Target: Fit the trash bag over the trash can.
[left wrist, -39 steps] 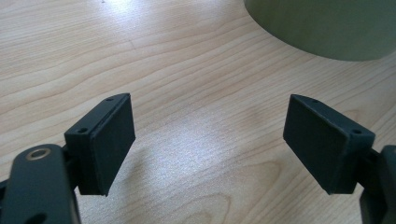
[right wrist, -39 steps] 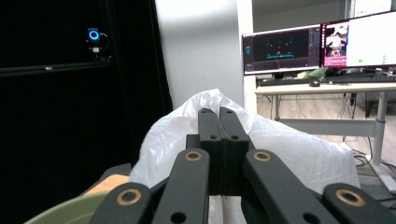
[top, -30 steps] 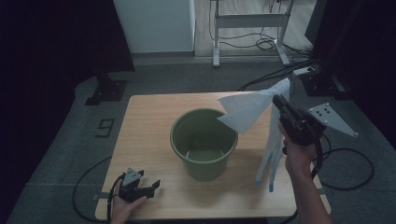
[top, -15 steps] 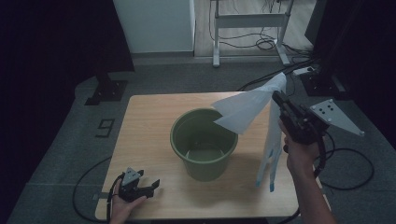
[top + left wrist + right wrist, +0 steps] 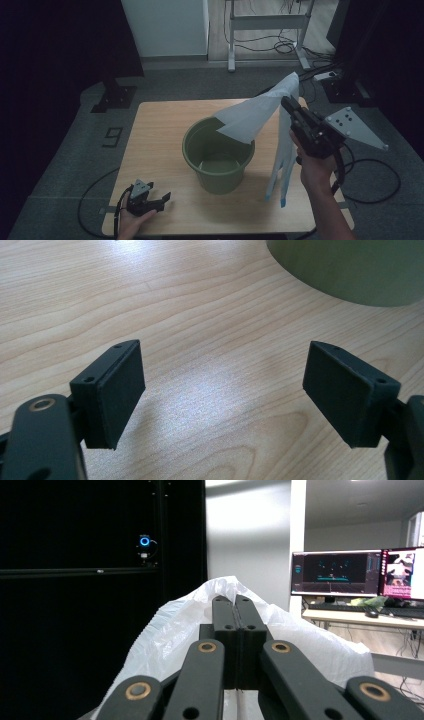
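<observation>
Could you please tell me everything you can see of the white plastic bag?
The white plastic bag is thin, crinkled and translucent. The right gripper holds it in the air, jaws shut on its top fold, which the right gripper view shows bunched around the jaw tips. One part spreads out as a flat sheet over the right rim of the green bucket. Another part hangs down in narrow strips beside the bucket, its lower end, tinged blue, close above the wooden table; whether it touches is unclear.
</observation>
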A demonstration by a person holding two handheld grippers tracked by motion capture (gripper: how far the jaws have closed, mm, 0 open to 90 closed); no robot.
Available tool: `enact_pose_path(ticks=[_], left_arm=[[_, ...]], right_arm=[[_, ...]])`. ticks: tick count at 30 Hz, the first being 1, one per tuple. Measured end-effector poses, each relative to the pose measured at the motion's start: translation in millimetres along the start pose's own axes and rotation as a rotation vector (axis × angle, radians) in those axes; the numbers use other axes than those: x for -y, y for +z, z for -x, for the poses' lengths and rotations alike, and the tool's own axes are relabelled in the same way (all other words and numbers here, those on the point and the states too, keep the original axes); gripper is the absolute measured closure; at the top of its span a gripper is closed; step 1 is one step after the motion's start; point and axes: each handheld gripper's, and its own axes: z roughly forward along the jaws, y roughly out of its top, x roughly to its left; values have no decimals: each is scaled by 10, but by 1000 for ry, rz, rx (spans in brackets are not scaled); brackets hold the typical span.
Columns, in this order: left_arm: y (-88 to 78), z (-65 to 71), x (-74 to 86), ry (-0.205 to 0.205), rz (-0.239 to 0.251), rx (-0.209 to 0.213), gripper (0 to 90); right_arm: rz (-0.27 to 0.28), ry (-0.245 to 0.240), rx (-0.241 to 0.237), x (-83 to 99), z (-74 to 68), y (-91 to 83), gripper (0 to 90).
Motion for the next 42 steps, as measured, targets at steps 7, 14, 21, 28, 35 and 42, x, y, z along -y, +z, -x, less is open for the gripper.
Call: enact_pose_path(ticks=[7, 14, 21, 28, 35, 42], left_arm=[[3, -6, 6, 1, -5, -1, 169], [21, 4, 8, 4, -14, 2, 169], [17, -2, 12, 3, -15, 3, 169], [13, -2, 14, 7, -16, 3, 169], [4, -12, 20, 3, -16, 2, 169], [5, -8, 22, 2, -16, 2, 169]], right_arm=[[-28, -19, -33, 100, -100, 6, 889], [-81, -28, -43, 327, -121, 1, 889], [-148, -34, -68, 563, -188, 81, 889], [-223, -89, -97, 860, -375, 217, 888], [-261, -46, -124, 1076, -416, 270, 888], [-328, -62, -164, 1372, -513, 192, 887]])
